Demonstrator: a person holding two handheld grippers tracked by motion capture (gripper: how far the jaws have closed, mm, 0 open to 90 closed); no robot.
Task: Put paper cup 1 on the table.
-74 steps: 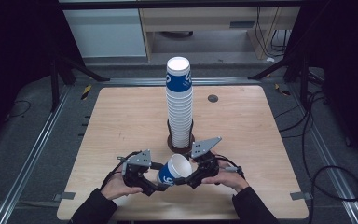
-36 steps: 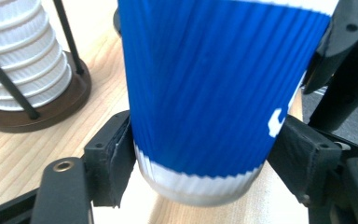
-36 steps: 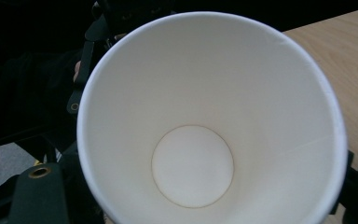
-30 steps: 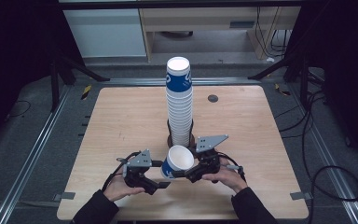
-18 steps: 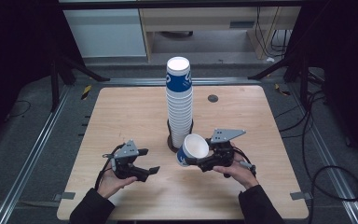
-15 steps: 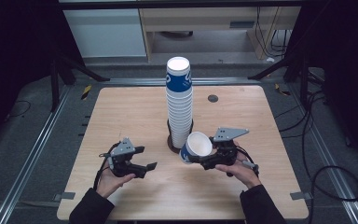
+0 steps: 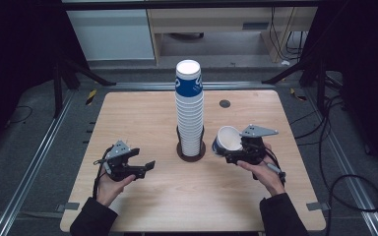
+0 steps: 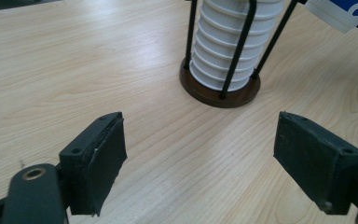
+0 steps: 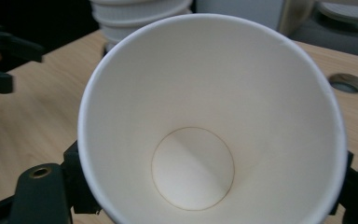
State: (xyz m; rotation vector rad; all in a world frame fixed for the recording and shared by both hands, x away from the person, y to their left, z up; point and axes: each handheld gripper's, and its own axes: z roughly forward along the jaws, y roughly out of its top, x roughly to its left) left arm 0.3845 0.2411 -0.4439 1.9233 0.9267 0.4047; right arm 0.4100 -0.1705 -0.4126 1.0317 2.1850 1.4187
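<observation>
Paper cup (image 7: 228,139) clamped in right gripper (image 7: 239,156), right of cup stack (image 7: 190,110); left gripper (image 7: 145,167) held apart, left of stack.

Paper cup (image 7: 228,139) — tilted, beside stack (image 7: 190,110).

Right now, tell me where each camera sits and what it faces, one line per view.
High view: above the person's side, looking forward and down on the table; both hands, left claw and right claw show.
Left gripper view: rides the left claw, facing the cup stack; open jaws show.
Right gripper view: rides the right claw, facing into the held cup.
Shared: all three show the cup stack.
</observation>
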